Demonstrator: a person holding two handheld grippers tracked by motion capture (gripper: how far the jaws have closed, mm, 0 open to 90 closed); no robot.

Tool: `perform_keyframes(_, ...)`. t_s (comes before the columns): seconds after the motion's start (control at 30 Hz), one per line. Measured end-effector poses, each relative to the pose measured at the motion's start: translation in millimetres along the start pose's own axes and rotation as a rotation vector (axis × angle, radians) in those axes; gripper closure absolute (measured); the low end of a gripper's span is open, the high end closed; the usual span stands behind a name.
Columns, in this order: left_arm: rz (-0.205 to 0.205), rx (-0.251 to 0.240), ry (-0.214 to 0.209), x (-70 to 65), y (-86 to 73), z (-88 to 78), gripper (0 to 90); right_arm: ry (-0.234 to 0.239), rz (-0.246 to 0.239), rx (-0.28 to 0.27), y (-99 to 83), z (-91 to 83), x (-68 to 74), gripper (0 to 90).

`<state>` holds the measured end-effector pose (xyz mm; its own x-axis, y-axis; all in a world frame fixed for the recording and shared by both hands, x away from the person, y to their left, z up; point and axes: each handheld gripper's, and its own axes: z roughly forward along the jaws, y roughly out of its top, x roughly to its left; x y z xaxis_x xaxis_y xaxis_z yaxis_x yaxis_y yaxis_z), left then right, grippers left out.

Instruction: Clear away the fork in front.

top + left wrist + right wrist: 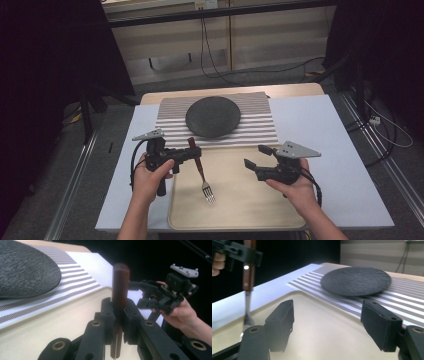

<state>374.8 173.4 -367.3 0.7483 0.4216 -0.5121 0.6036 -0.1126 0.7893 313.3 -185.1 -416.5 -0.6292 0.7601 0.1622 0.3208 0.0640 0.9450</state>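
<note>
Hanging tines-down over the beige tray, the fork is clamped by its dark reddish wooden handle between the pads of the left hand-held gripper. In the left gripper view the handle stands upright between the two black jaws, which press on it from both sides. The high view shows the metal tines close above the tray's left half; whether they touch it I cannot tell.

The right hand-held gripper hovers over the right part of the tray, well apart from the fork, its jaws spread wide with nothing between them. In its own view the two pads stand far apart above the bare tray surface.

Beyond the tray lies a striped placemat, and on it rests a round dark grey plate. Tray and placemat sit on a white sheet that covers the counter.
</note>
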Motion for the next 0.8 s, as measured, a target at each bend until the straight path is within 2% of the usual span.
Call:
perform_keyframes(0.13,-0.006,0.024,0.009,2.5,-0.9,-6.3,80.7,-0.024,0.000,0.005,-1.8,-9.6,-7.1,24.8)
perform_keyframes(0.3,-0.007,0.087,0.006,7.2,-4.4,-11.0,80.7,-0.051,-0.024,0.019,-4.3,-24.5,-14.0,23.6)
perform_keyframes(0.37,-0.006,0.104,0.038,9.8,-7.9,-8.3,80.6,-0.058,-0.031,0.020,-5.7,-30.5,-16.6,23.5)
perform_keyframes(0.43,-0.030,0.086,0.030,13.7,-10.3,-6.3,80.5,-0.063,-0.026,0.013,-8.8,-34.9,-19.3,23.2)
perform_keyframes(0.47,-0.028,0.085,0.036,15.8,-11.0,-5.7,80.5,-0.068,-0.017,0.007,-10.6,-36.1,-20.4,23.0)
perform_keyframes(0.57,-0.003,0.075,0.070,19.3,-13.7,-3.0,79.1,-0.070,-0.006,0.004,-14.2,-36.1,-21.7,22.2)
perform_keyframes(0.63,0.042,0.075,0.128,21.7,-16.4,0.3,76.4,-0.062,0.001,-0.001,-14.8,-34.8,-21.4,21.8)
perform_keyframes(0.67,0.051,0.085,0.147,23.5,-18.1,2.2,74.1,-0.059,-0.001,0.000,-15.0,-34.1,-21.4,21.8)
perform_keyframes(0.8,0.053,0.113,0.165,30.7,-24.9,6.7,72.0,-0.060,0.005,-0.007,-16.4,-32.6,-21.4,21.8)
